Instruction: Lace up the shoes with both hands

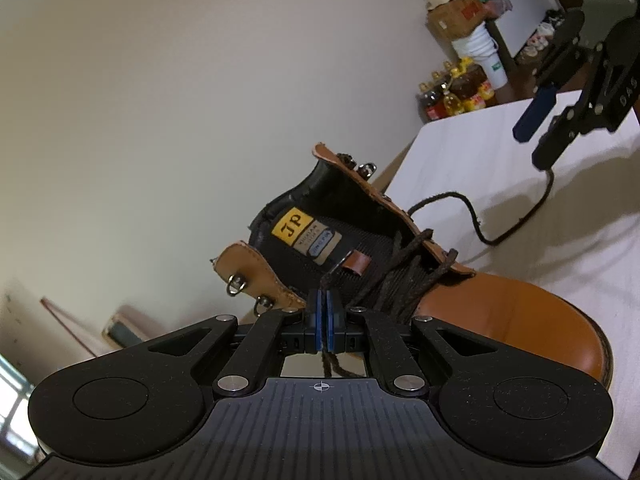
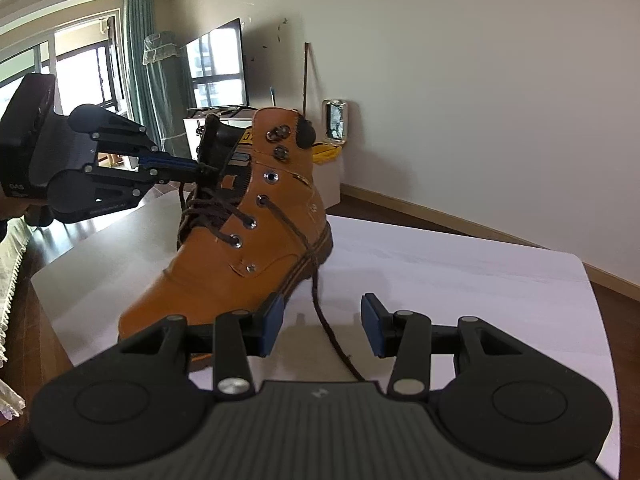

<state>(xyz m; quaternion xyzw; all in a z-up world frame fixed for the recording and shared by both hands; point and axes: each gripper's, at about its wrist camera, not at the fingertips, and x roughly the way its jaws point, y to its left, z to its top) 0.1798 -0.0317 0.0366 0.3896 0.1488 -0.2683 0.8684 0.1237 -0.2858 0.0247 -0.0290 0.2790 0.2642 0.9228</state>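
While clamped on lace (image 1: 329, 364), left tongs (image 1: 324, 312) angled downward.

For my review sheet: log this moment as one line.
left gripper: shut on lace end | right gripper: open, other lace between pads, unpinched | boot: upright on table, upper eyelets unlaced

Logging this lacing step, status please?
Left gripper shut on lace end at boot tongue. Right gripper open, loose lace between fingers, ungripped. Nothing in the way.
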